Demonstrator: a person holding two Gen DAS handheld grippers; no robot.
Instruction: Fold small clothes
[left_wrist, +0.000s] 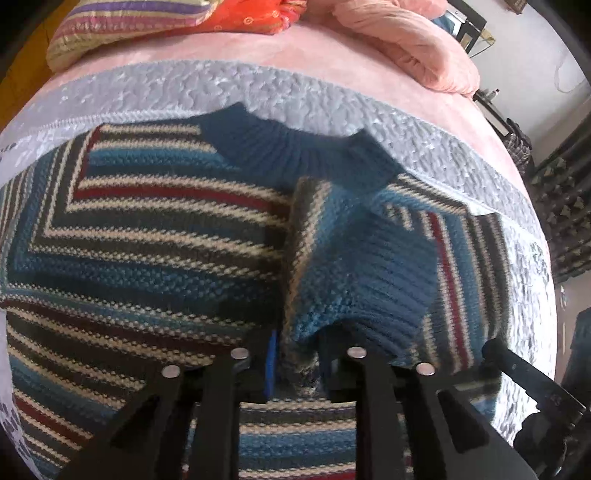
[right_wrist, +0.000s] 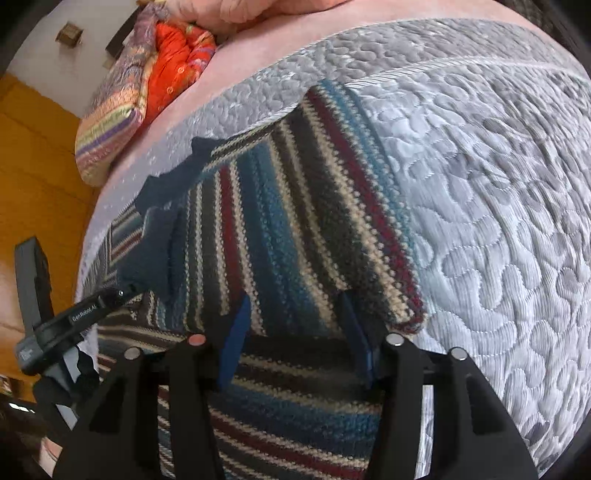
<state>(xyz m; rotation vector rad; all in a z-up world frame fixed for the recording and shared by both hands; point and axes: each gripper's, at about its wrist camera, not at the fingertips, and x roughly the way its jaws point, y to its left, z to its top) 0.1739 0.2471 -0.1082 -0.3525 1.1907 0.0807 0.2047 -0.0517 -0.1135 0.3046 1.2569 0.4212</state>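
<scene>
My left tool (left_wrist: 299, 354) is nearly closed on a bunched fold of the striped sweater's (left_wrist: 147, 236) sleeve (left_wrist: 354, 273), which lies folded across the body. The sweater lies spread on the grey quilt (right_wrist: 498, 221) covering the bed. My right tool (right_wrist: 295, 332) hangs open above the sweater's right side, gripping nothing.

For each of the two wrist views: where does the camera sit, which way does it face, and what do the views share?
Left wrist: on the left gripper, facing forward over the striped sweater toward its collar; the cuff sits between its own fingers.
Right wrist: on the right gripper, facing along the sweater's folded edge; own fingers apart.
Shared: sweater, grey quilted mat, orange bedding.
</scene>
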